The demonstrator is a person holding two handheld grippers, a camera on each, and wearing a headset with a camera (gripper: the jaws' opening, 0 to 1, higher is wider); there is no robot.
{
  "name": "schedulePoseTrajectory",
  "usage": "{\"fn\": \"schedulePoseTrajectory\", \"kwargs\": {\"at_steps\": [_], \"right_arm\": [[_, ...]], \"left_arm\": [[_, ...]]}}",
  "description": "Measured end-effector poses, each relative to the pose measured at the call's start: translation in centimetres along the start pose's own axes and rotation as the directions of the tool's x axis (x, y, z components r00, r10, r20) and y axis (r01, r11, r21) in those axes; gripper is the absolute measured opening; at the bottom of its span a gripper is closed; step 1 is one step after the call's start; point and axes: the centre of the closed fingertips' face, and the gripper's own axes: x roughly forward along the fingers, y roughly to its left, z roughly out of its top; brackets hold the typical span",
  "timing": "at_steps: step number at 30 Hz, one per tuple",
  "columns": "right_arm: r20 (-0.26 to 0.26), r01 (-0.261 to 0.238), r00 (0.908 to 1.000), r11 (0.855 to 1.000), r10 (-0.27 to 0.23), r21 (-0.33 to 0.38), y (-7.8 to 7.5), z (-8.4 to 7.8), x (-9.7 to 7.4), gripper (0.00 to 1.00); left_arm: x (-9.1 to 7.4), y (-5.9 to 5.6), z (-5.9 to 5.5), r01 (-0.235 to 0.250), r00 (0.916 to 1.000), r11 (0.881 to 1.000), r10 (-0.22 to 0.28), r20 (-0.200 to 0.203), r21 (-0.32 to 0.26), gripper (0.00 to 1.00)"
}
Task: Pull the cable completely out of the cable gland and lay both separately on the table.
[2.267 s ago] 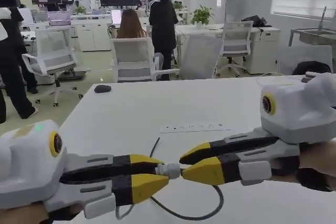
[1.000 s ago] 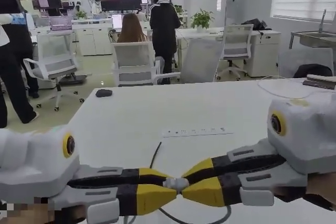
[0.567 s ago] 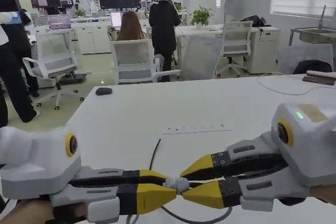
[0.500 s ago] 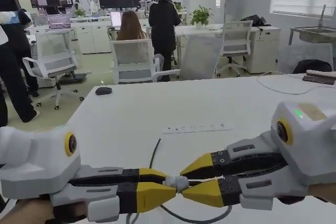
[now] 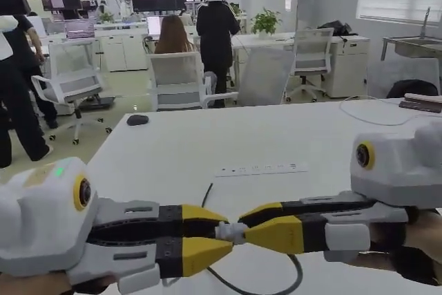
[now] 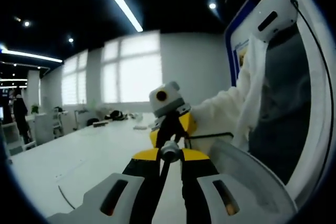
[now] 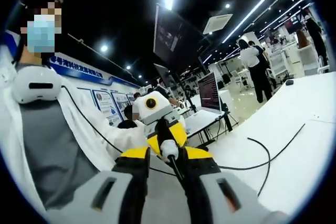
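Observation:
The small white cable gland [image 5: 228, 231] hangs above the table between the two grippers, which meet tip to tip. My left gripper [image 5: 217, 233] comes in from the lower left and is shut on the gland [image 6: 170, 150]. My right gripper [image 5: 246, 231] reaches in from the right, its jaws pressed together on the black cable [image 7: 176, 169] just behind the gland [image 7: 169, 149]. The rest of the cable [image 5: 205, 195] lies on the white table [image 5: 290, 136] and loops under the right gripper. In the right gripper view the cable [image 7: 265, 162] curves across the tabletop.
A white power strip [image 5: 259, 169] lies mid-table beyond the grippers. A dark mouse [image 5: 137, 119] sits at the far left edge, and thin leads [image 5: 366, 119] trail at the right. Office chairs and standing people are beyond the table's far edge.
The right gripper has levelled out and its jaws now lie closer together. The left gripper sits a little higher. The gland stays between the tips.

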Motion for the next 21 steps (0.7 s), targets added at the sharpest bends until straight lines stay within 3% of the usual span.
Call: {"fn": "schedulePoseTrajectory", "kwargs": {"at_steps": [5,12,16,17,19,21], "right_arm": [[-0.025,0.001,0.9997,1.0,-0.001,-0.002,-0.15,-0.47,0.03,0.13],[-0.024,0.005,0.9997,1.0,-0.005,-0.012,-0.22,-0.32,-0.06,0.12],[-0.033,-0.004,0.9995,0.998,0.002,-0.06,0.13,-0.25,0.07,0.12],[-0.036,0.007,0.9993,0.995,-0.011,-0.102,0.0,-0.16,0.08,0.12],[-0.043,0.003,0.999,0.995,-0.007,-0.097,0.27,-0.11,0.2,0.11],[-0.05,0.007,0.9987,0.99,-0.014,-0.139,0.33,-0.04,0.26,0.11]], "left_arm": [[0.08,-0.06,0.07,0.001,1.0,1.0,-0.001,0.009,0.014,0.15],[0.18,0.23,0.09,-0.012,0.9998,1.0,0.012,0.013,0.026,0.15],[0.23,0.25,0.25,-0.007,0.9997,1.0,0.007,0.025,0.003,0.15],[0.18,0.38,0.26,-0.014,0.9995,1.0,0.015,0.027,-0.009,0.15],[0.05,0.39,0.38,-0.007,0.9993,0.999,0.008,0.038,-0.049,0.15],[-0.03,0.48,0.48,-0.008,0.9988,0.998,0.011,0.047,-0.068,0.15]]}}
